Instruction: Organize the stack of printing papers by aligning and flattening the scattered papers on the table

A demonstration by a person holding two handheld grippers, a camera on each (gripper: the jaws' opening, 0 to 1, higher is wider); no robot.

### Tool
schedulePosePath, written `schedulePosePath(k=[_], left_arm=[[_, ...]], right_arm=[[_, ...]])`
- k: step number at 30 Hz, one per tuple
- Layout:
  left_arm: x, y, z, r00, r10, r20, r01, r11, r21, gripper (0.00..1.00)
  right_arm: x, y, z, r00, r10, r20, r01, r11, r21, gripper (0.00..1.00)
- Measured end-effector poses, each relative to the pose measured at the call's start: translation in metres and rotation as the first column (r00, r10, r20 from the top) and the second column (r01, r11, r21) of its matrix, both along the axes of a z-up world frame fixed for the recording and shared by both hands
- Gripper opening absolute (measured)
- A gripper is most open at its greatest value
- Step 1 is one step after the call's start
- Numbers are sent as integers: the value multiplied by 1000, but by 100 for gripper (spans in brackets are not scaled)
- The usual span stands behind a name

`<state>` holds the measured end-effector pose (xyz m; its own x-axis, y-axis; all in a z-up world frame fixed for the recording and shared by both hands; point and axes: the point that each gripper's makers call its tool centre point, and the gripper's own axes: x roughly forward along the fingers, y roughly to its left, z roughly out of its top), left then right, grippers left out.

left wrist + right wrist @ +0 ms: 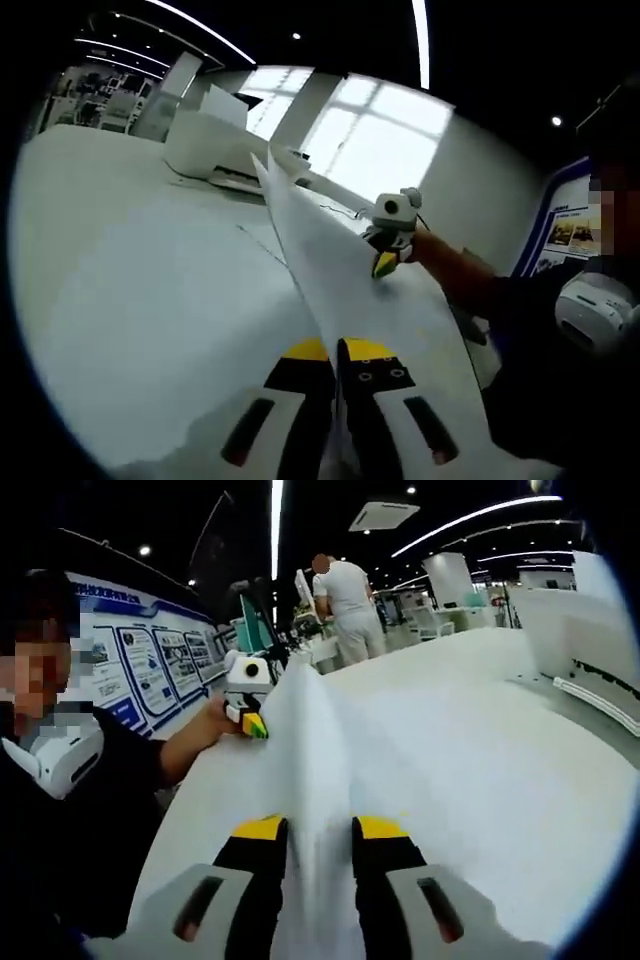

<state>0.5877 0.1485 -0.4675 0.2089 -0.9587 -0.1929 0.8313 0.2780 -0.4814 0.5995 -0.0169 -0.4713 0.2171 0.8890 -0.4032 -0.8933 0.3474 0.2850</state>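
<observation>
Paper stack lifted on edge between two grippers above the table.

The left gripper [335, 375] is pressed together on one end of the paper stack [345, 280], the jaws almost meeting on the sheets; the right gripper [308, 855] is pinched on the other end, its jaws held slightly apart by the thickness of the paper between them. The stack is raised and stood on edge over the white table [130, 290], spanning the two tools. A white printer [215, 145] is seen at the far side of the table. For good alignment, the lower edge would probably best be tapped squarely on the table with both grips kept level and eased a little, so loose sheets can settle before the stack is laid flat.
</observation>
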Motion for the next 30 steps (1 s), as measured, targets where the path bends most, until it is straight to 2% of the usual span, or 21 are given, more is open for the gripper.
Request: schedulePosePath(k=[6, 11, 18, 30], left_arm=[[0, 1, 0, 1000, 5, -7, -5, 1000, 1, 7], [1, 1, 0, 1000, 7, -11, -7, 1000, 1, 7], [2, 2, -2, 1000, 14, -15, -14, 1000, 6, 7], [1, 2, -2, 1000, 16, -18, -16, 1000, 8, 7]], right_arm=[[9, -12, 8, 996, -51, 75, 54, 998, -31, 29], [19, -25, 19, 983, -108, 150, 115, 992, -44, 29], [30, -52, 49, 944, -223, 242, 228, 974, 5, 31], [18, -84, 58, 926, -278, 255, 289, 957, -4, 34]])
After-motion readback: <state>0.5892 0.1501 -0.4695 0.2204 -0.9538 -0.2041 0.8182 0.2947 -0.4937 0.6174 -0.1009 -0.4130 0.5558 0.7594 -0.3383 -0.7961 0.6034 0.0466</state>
